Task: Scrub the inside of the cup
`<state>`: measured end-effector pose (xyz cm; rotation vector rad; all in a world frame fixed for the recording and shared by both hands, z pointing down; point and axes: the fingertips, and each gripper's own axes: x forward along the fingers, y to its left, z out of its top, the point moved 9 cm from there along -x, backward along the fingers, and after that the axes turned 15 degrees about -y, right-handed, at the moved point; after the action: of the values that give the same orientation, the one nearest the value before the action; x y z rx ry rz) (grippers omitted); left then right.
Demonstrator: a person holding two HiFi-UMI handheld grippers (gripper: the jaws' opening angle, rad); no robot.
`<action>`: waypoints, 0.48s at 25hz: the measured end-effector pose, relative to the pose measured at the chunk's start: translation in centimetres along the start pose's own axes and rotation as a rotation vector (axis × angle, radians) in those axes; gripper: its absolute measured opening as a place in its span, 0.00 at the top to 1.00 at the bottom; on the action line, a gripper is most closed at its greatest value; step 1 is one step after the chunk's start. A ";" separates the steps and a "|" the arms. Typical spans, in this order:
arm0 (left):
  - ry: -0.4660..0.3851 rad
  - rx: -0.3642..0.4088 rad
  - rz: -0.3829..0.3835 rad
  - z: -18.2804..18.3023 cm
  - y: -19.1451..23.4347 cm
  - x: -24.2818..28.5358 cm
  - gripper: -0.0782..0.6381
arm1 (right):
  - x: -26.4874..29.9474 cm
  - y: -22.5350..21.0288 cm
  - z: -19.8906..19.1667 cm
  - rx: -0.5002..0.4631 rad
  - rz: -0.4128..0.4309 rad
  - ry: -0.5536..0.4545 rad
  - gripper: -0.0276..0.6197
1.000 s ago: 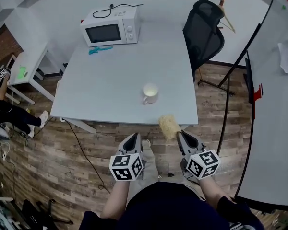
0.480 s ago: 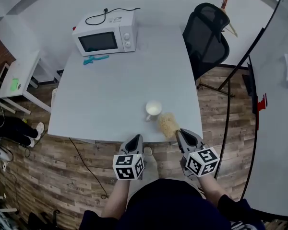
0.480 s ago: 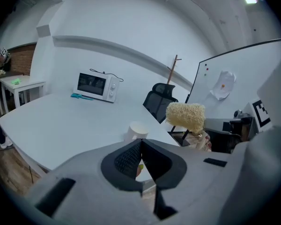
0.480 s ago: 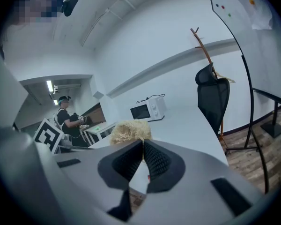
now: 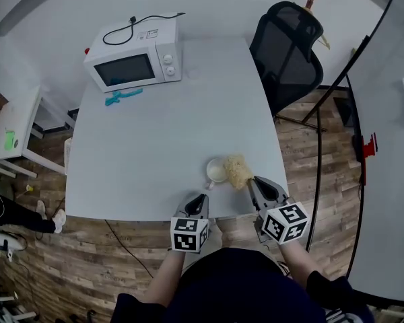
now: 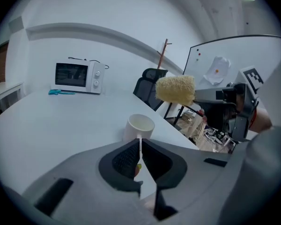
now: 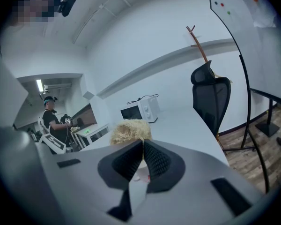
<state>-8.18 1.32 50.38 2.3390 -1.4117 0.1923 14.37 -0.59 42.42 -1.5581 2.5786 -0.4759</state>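
1. Far ahead of the left hand-held gripper point(image 5: 200, 198), and off to its left, a microwave point(image 5: 131, 62) sits at the back of the surface point(image 5: 155, 147). A small blue thing point(image 5: 123, 97) lies just in front of it. I think neither is part of this job.
2. The left hand-held gripper has its jaws pressed together with nothing in them. It hangs by the near edge of the surface and points at the cup.
3. The cup point(image 5: 217, 171) stands upright just ahead of the left hand-held gripper, with its open side up. Nothing holds it.
4. The yellow scrubber point(image 5: 237, 171) is up in the air, just to the right of the cup and above its rim. It is not inside the cup.
5. The right hand-held gripper point(image 5: 254, 182) is clamped on the scrubber, which sticks out past its tips.
6. A black chair point(image 5: 286, 52) stands far ahead of the right hand-held gripper.
7. So I think the scrubber is ready, but the scrubbing has not begun. What is left is to steady the cup, push the scrubber in and rub all around the inside.
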 end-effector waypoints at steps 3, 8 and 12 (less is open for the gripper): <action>0.044 0.016 -0.050 -0.5 0.4 1.6 0.86 | 1.1 -0.3 0.0 0.002 -0.021 0.002 0.91; 0.088 0.034 -0.093 -1.2 0.9 3.7 0.67 | 1.8 -0.7 -0.1 0.003 -0.059 0.006 0.91; 0.127 0.065 -0.111 -1.7 1.4 5.3 0.64 | 2.3 -1.1 0.1 0.002 -0.090 -0.002 0.91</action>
<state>-6.76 -2.90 53.94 2.4034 -1.2292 0.3535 14.25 -3.16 42.82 -1.6783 2.5137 -0.4845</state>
